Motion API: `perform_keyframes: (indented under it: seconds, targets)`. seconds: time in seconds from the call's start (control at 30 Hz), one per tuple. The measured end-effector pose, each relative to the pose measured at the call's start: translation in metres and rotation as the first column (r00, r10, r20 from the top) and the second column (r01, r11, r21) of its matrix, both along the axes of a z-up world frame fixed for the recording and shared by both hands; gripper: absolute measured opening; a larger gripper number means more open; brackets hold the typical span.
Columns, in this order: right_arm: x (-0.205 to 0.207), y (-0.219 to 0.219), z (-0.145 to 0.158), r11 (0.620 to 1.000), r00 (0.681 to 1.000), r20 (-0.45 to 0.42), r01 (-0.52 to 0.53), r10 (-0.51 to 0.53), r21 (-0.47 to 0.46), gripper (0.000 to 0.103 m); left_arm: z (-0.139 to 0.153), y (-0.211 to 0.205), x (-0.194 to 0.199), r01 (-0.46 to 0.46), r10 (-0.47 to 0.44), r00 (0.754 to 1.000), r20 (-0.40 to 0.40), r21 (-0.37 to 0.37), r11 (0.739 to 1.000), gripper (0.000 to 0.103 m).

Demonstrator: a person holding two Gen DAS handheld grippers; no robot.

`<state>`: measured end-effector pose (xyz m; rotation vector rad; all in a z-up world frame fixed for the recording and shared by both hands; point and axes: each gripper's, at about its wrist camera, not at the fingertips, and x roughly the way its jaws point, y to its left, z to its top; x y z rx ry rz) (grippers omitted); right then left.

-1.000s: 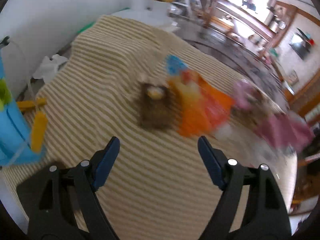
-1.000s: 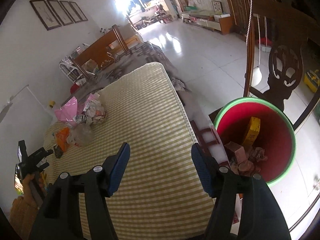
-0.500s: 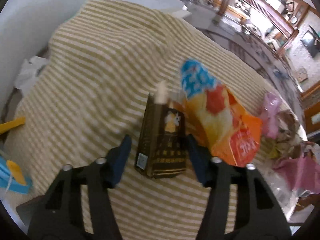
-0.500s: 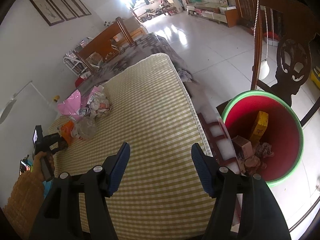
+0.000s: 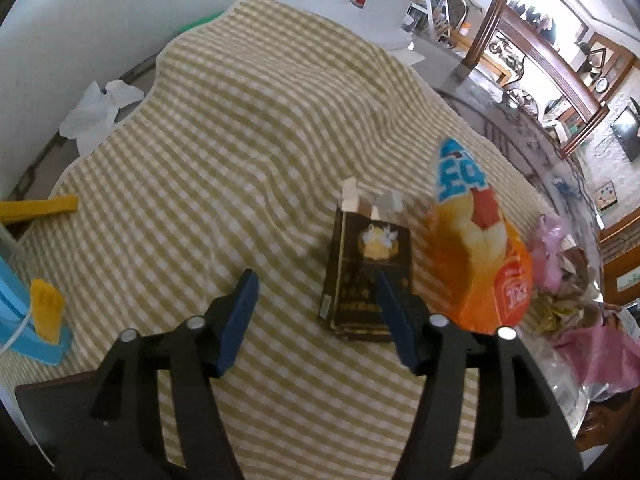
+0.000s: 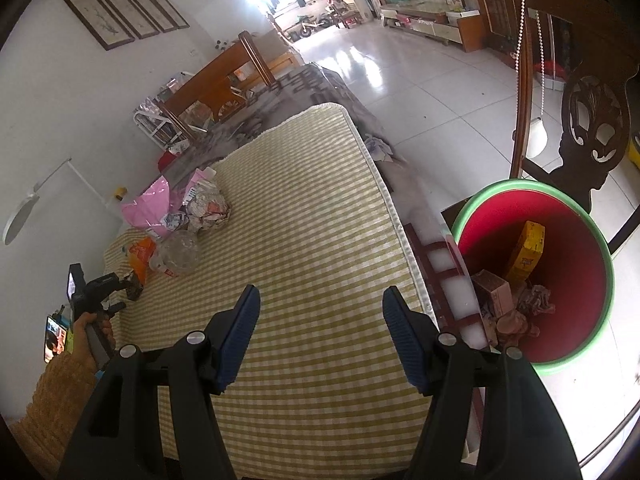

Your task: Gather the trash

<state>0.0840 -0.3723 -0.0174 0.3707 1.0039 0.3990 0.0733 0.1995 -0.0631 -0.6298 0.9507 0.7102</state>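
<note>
A dark brown carton (image 5: 368,276) with its top flaps torn open lies on the checked cloth (image 5: 240,152) covering the surface, partly behind the right finger of the open left hand-held gripper (image 5: 316,316). An orange snack bag (image 5: 480,248) lies just beside it, pink wrappers (image 5: 592,344) beyond. Only the right wrist view shows the open, empty right hand-held gripper (image 6: 320,332) and the red bin (image 6: 560,272) holding 1 yellow box (image 6: 528,252) among the trash.

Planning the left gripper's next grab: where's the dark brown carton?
Left wrist view, centre-right: dark brown carton lies on the checkered cloth, beside the orange snack bag.
</note>
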Motion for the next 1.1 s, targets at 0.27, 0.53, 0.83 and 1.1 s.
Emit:
perform_keyframes:
  seconds: [0.27, 0.53, 0.83, 1.1]
  targets:
    - [0.001, 0.000, -0.001, 1.000, 1.000, -0.007, -0.009, 0.009, 0.006, 0.062, -0.005, 0.000, 0.029, 0.042, -0.041, 0.998, -0.041, 0.030, 0.999, 0.071]
    - [0.001, 0.001, -0.003, 1.000, 1.000, -0.015, -0.021, 0.021, 0.012, 0.062, -0.016, -0.009, -0.004, 0.018, -0.017, 0.996, 0.083, -0.005, 1.000, 0.073]
    - [0.001, 0.002, -0.002, 1.000, 1.000, -0.017, -0.025, 0.025, 0.013, 0.062, -0.008, -0.033, 0.019, 0.148, -0.144, 0.981, 0.128, -0.017, 0.989, 0.026]
    - [0.001, 0.006, -0.003, 0.999, 0.999, -0.029, -0.037, 0.037, 0.007, 0.062, 0.002, -0.117, 0.032, 0.488, -0.480, 0.858, 0.181, 0.001, 0.873, 0.021]
